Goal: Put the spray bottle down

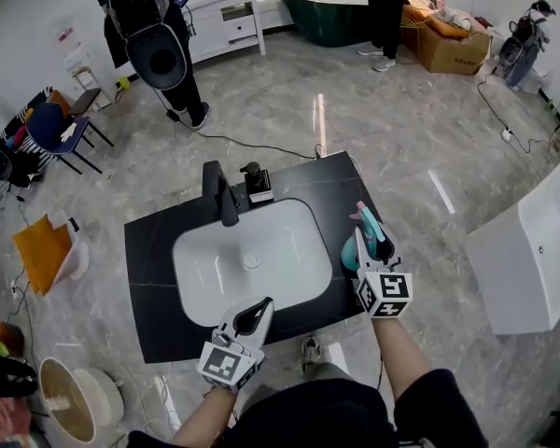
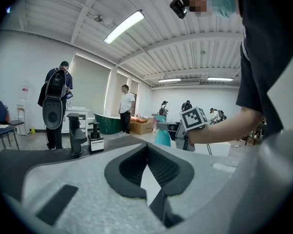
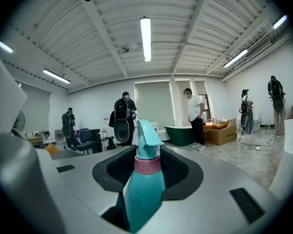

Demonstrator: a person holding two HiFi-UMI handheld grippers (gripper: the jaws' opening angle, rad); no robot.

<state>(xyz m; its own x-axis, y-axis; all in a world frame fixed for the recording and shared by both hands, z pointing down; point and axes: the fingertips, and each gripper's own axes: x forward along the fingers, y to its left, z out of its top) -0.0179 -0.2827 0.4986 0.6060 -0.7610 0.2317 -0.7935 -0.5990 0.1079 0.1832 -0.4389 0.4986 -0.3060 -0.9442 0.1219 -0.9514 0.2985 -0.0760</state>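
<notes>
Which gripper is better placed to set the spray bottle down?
Right. The right gripper clamps the teal spray bottle above the black counter; the left gripper holds nothing.

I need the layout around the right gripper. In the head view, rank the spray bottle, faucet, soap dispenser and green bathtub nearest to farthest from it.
1. spray bottle: held between the right gripper's jaws.
2. soap dispenser: up-left, behind the sink.
3. faucet: just left of the soap dispenser.
4. green bathtub: far across the floor, at the top.
</notes>
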